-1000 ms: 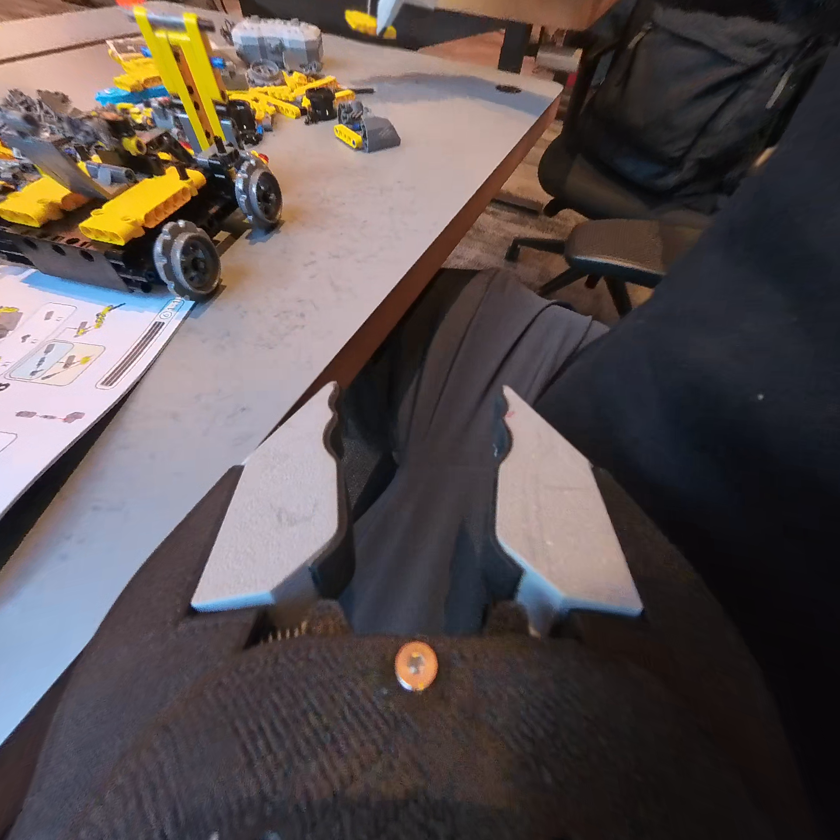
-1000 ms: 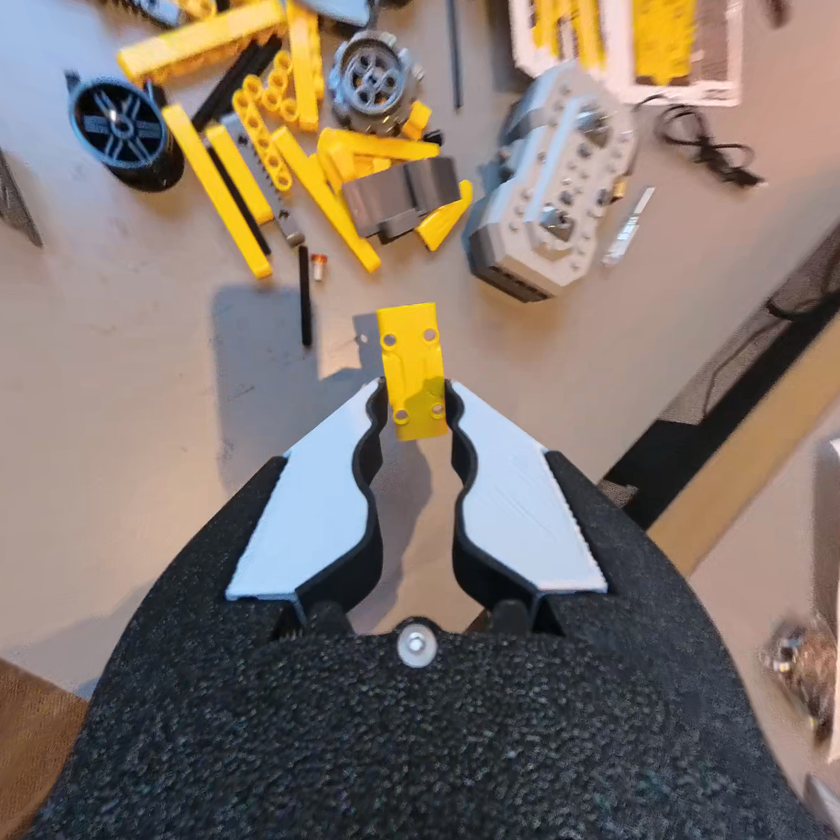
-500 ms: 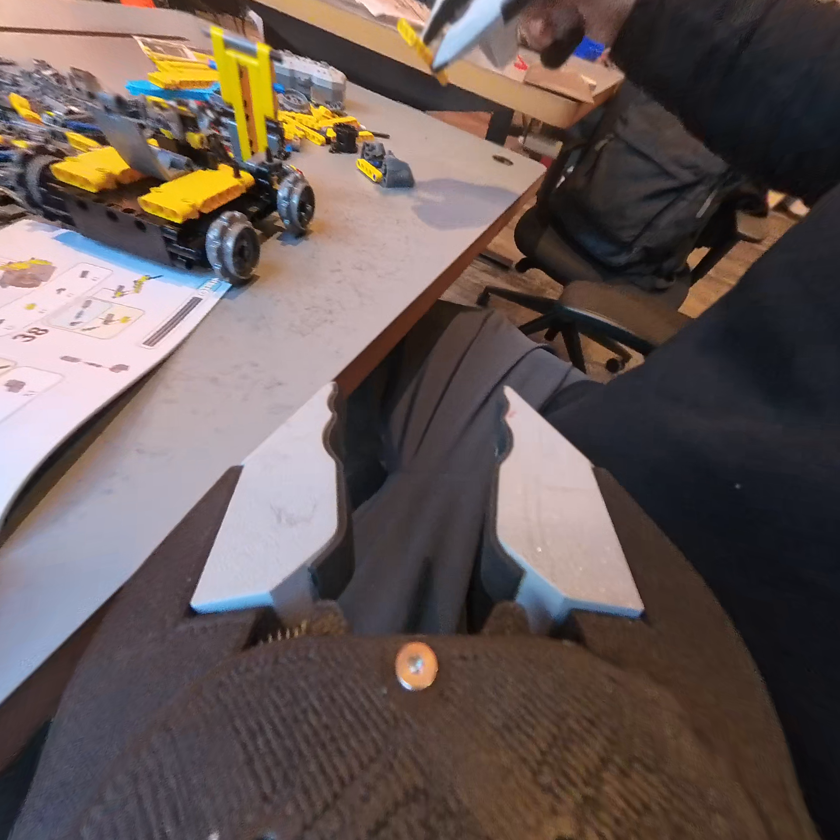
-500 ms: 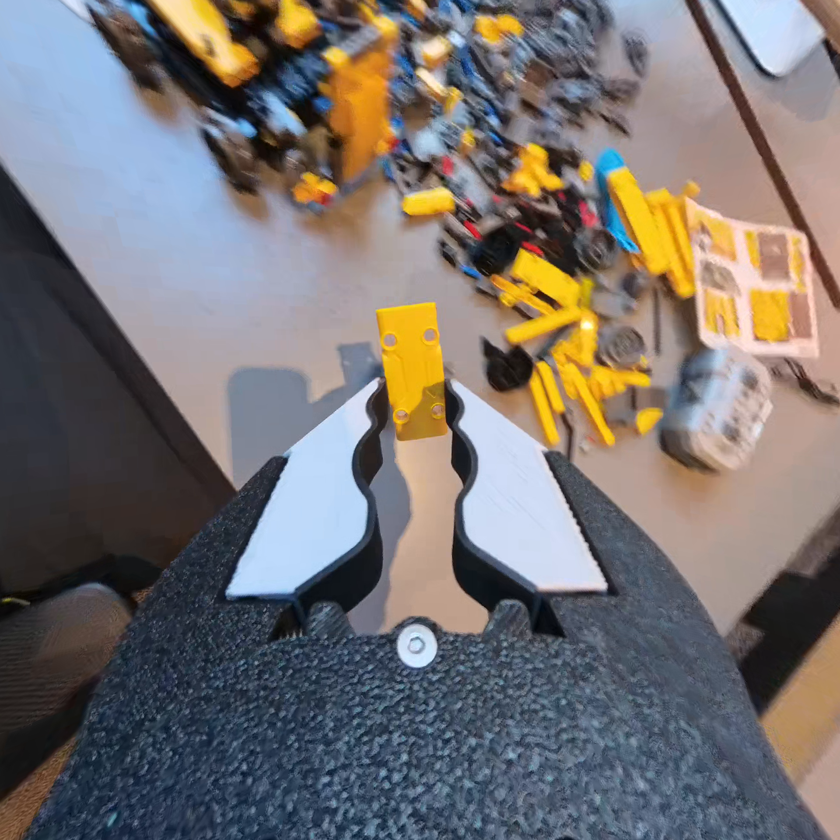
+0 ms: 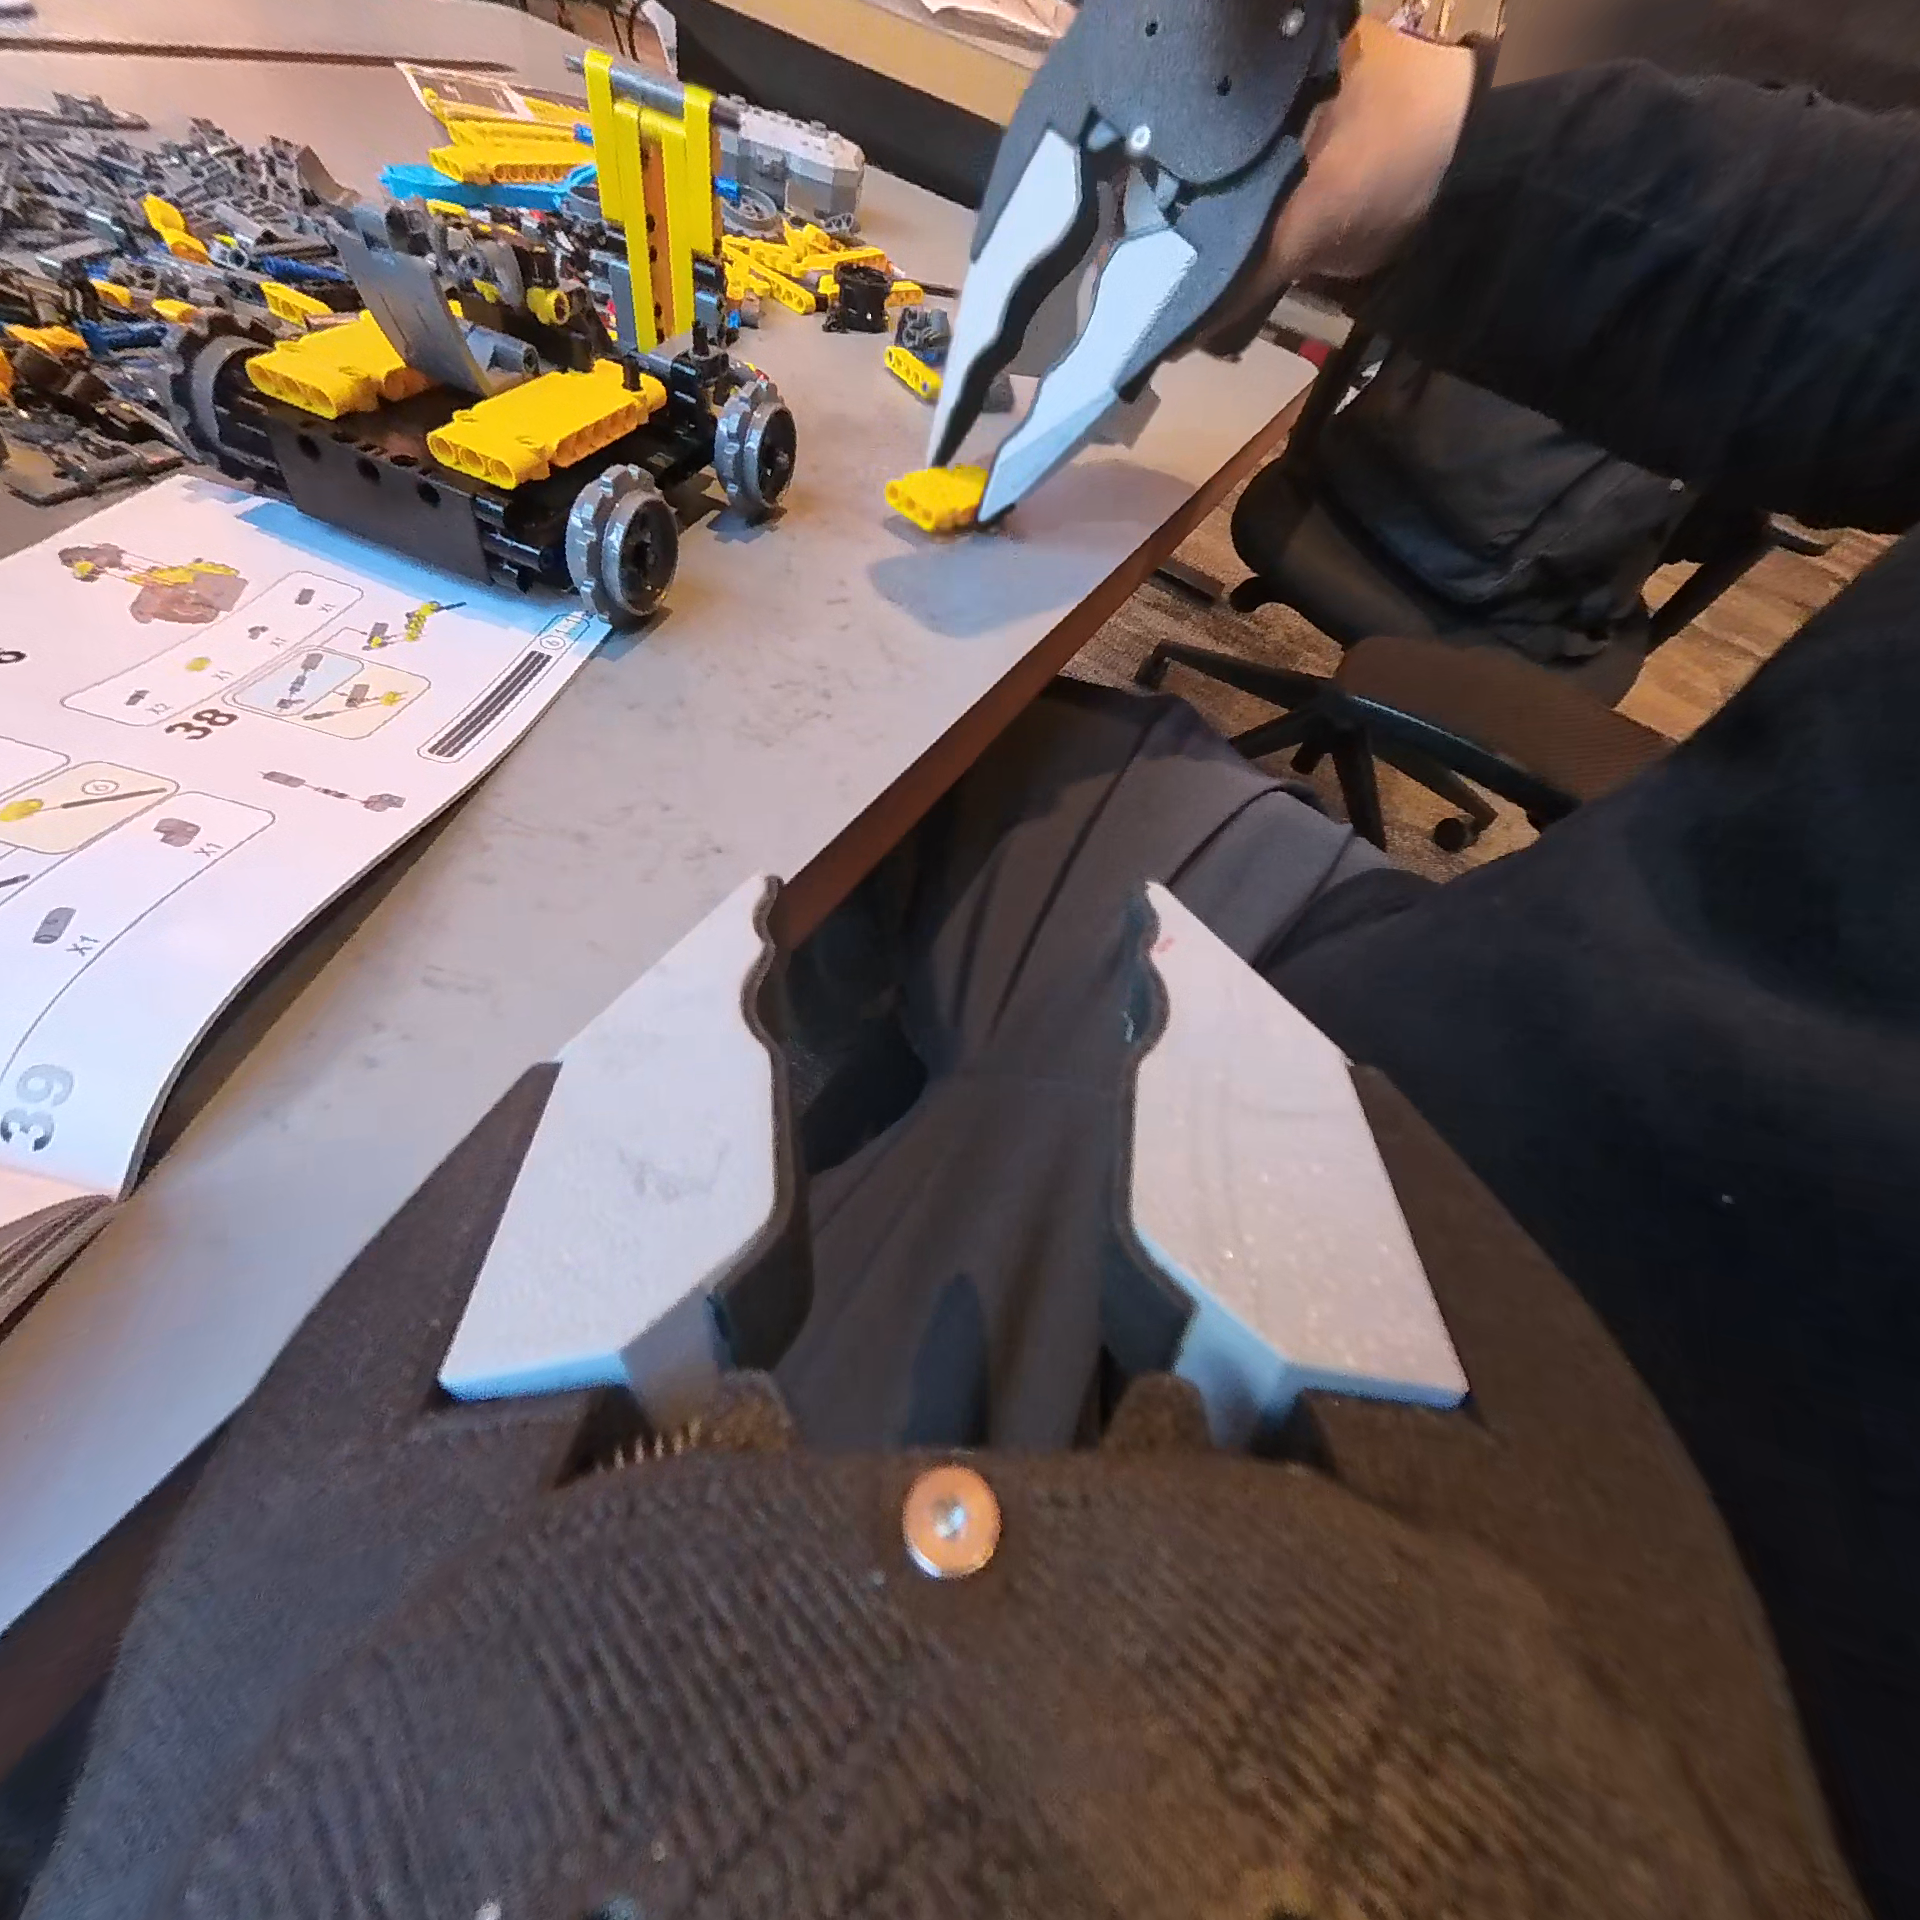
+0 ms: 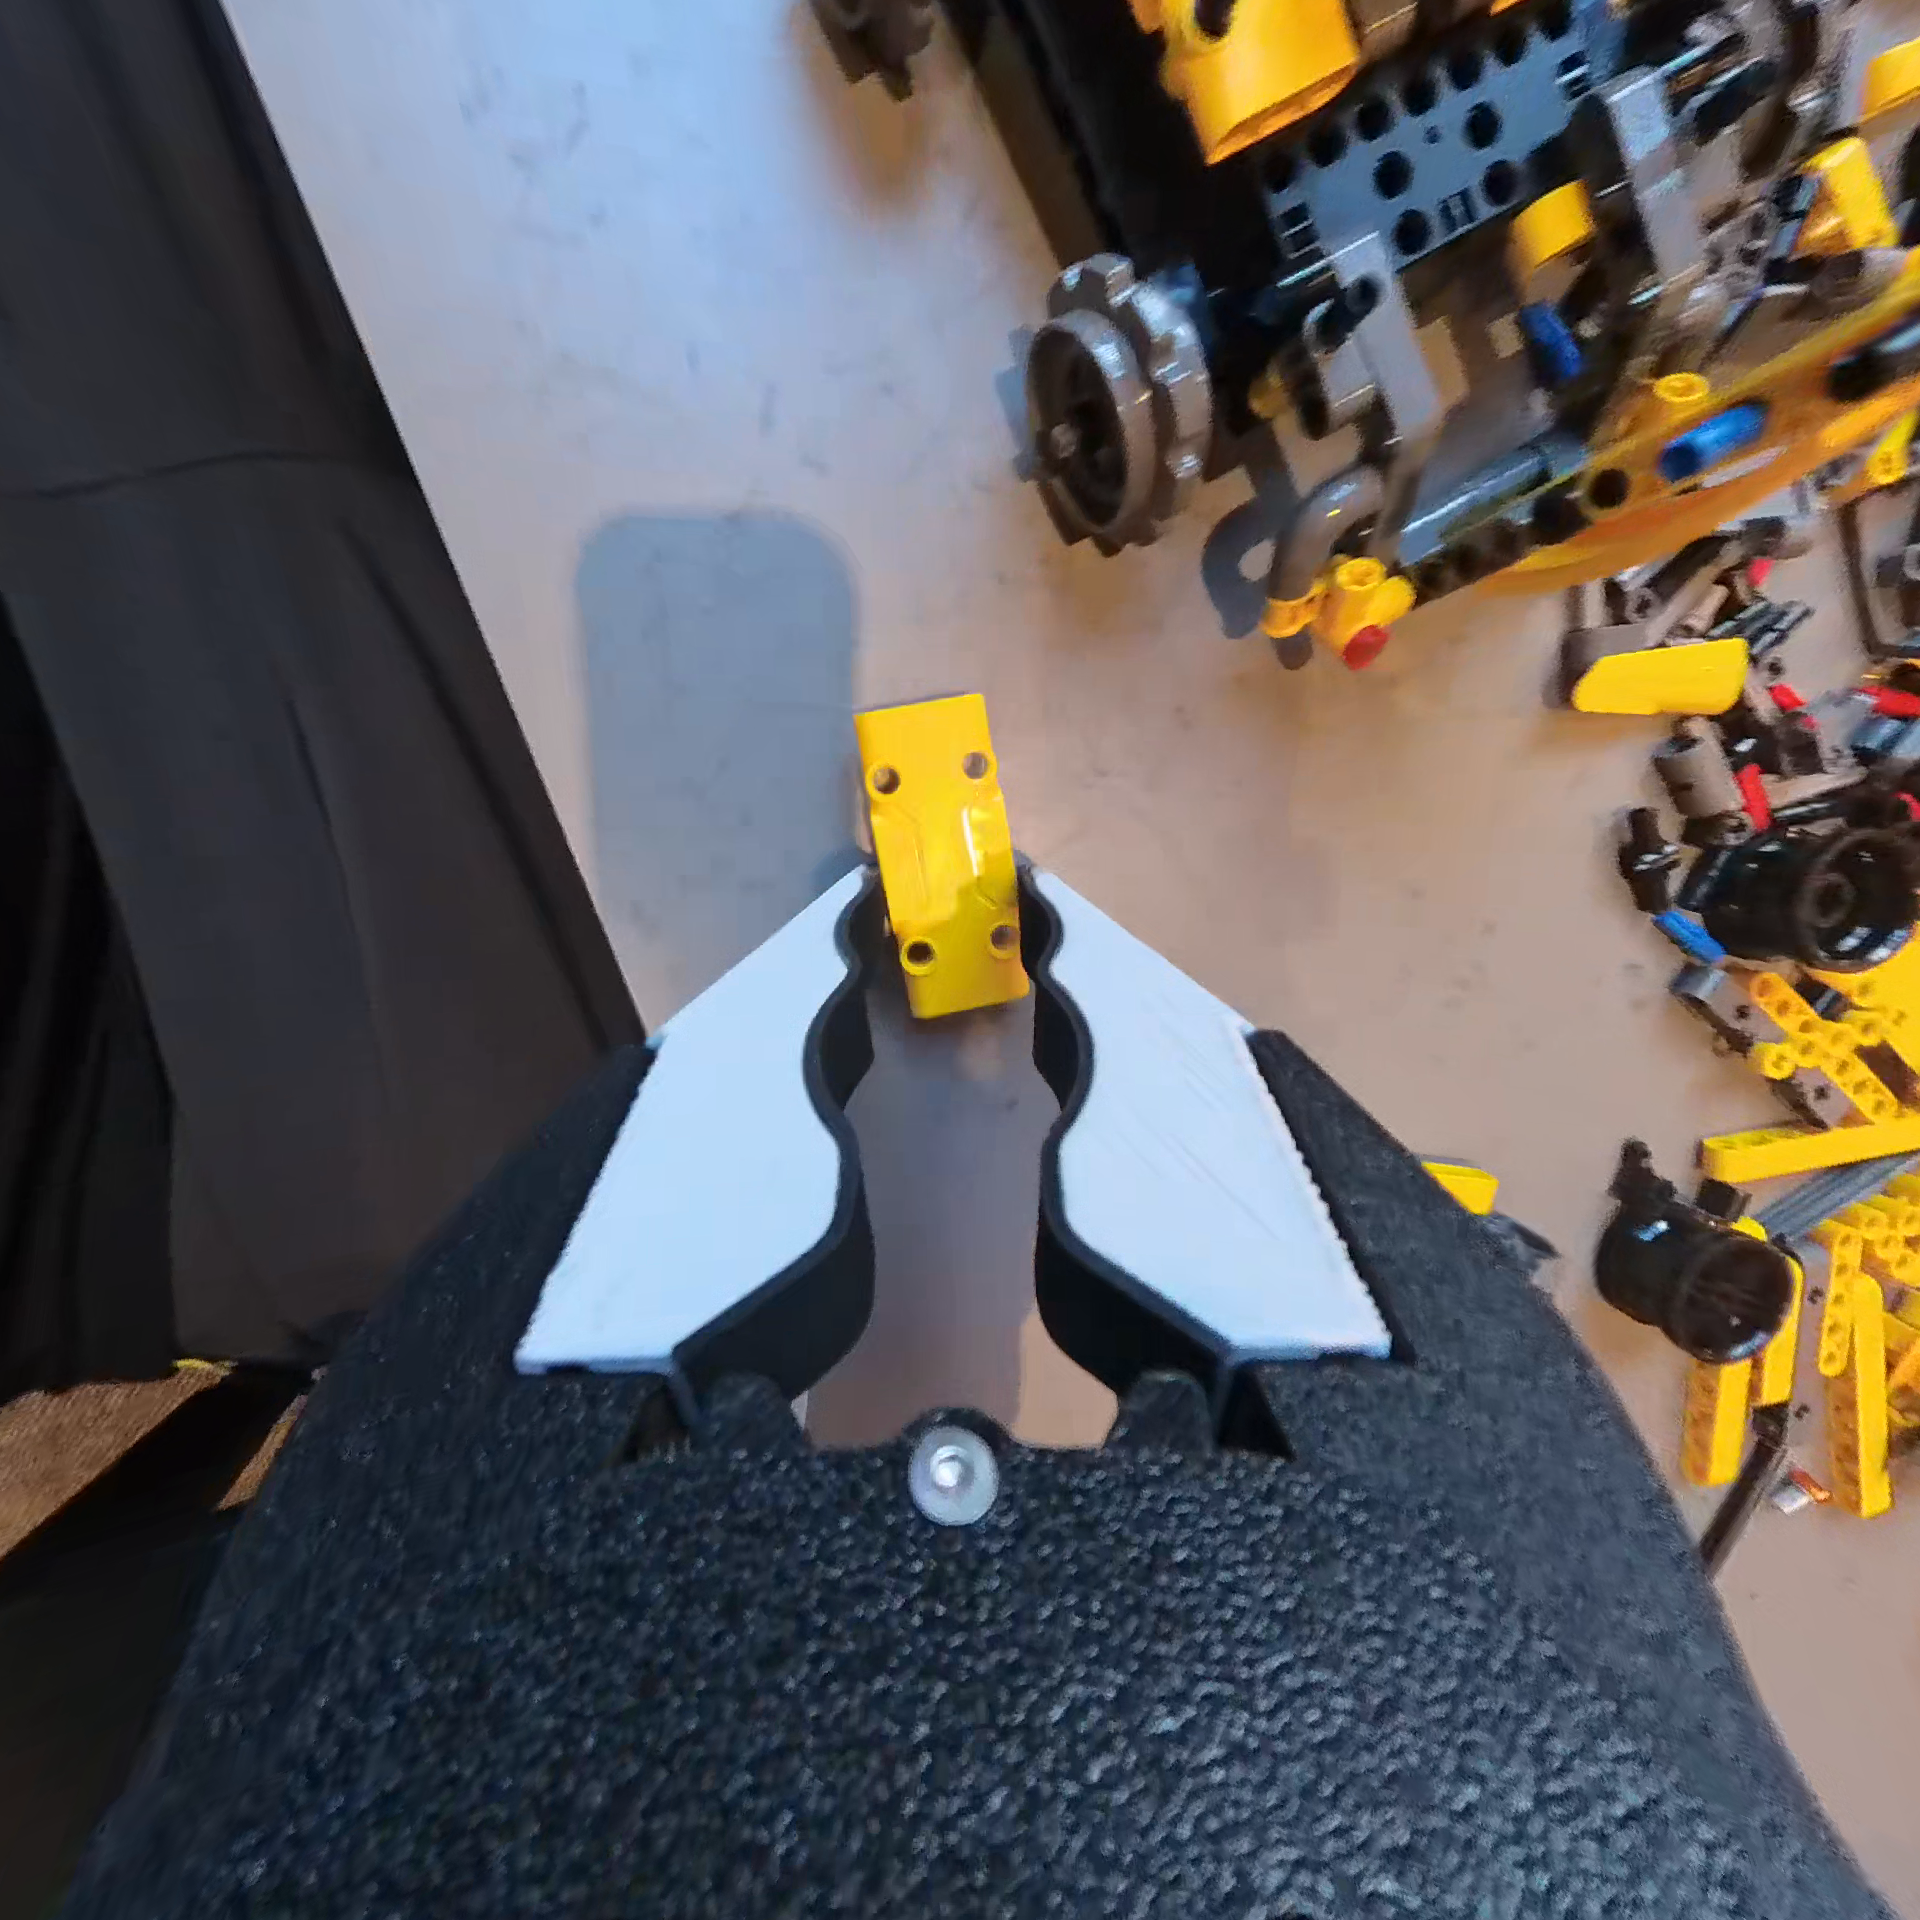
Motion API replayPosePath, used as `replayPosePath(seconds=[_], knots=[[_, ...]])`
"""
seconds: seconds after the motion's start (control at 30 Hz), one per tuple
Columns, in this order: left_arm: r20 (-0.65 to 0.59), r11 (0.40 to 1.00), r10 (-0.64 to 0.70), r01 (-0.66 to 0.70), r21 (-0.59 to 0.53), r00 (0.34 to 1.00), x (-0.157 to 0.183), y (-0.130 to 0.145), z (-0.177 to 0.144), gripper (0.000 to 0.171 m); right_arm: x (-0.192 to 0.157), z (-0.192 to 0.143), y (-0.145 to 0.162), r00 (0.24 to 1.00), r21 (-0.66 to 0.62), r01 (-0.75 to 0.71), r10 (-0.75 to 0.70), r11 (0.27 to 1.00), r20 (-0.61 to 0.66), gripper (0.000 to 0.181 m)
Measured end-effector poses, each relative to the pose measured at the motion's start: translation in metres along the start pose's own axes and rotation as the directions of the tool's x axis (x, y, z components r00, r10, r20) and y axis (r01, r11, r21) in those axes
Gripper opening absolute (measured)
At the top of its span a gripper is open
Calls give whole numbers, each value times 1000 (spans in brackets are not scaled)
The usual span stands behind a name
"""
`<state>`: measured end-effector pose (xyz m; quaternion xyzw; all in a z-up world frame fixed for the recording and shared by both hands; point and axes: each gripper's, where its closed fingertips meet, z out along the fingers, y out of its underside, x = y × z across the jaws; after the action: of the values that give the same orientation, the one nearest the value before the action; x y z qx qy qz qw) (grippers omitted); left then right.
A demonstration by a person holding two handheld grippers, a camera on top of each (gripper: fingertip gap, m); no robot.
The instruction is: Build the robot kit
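Yellow panel (image 6: 943, 883), pinched between right gripper (image 6: 943, 883) tips, now down on grey table (image 6: 623, 312) near its edge, no longer aloft; wheeled model (image 5: 499, 436) just beyond. Left gripper (image 5: 951, 935): parted, empty, hanging off table over dark trousers (image 5: 997, 1039).

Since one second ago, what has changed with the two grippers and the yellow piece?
The right gripper carried the yellow panel from above the loose parts down to the table edge, near the model vehicle; the panel now touches the table. Its grip stayed shut. The left gripper stayed open and empty over the lap.
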<state>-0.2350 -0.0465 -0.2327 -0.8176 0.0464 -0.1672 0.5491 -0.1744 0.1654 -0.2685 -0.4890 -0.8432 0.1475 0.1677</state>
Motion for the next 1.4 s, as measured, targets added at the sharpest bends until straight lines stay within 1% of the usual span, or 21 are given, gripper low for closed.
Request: replayPosePath(seconds=[0.07,0.17,0.33,0.5,0.67,0.73,0.77,0.93,1.07,1.2,1.4], knots=[[-4,1000,-9,9,-12,1000,0,3,3,64,-2,1,1,1000,6,21,-21,1000,-1,26],[-9,999,-23,23,-38,1000,-1,10,9,64,1,-3,5,1000,6,23,-23,1000,-13,38],[-8,998,-29,29,-51,1000,-2,13,14,64,0,-10,10,999,5,31,-31,1000,-12,45],[-10,998,-27,27,-53,1000,-2,14,15,64,2,-6,5,999,22,33,-33,999,-4,42],[-5,998,-24,24,-49,1000,-4,14,12,63,0,-1,4,999,24,28,-29,999,46,41],[-2,999,-21,21,-40,1000,-5,12,10,63,-3,0,2,997,27,40,-42,999,71,35],[-3,999,-21,21,-38,1000,-5,11,9,63,-4,0,1,995,23,50,-52,998,86,32],[37,998,-24,26,-60,999,-16,15,4,60,-3,1,3,990,-46,88,-82,995,116,32],[32,999,-50,50,-16,998,-22,7,-5,60,9,-1,7,983,-149,182,-175,972,61,32],[12,997,-73,73,-5,997,-24,7,-9,59,20,0,5,984,-197,176,-174,965,27,32],[-6,993,-121,121,0,993,-31,10,-12,59,37,-1,2,988,-205,139,-150,969,-38,32]])
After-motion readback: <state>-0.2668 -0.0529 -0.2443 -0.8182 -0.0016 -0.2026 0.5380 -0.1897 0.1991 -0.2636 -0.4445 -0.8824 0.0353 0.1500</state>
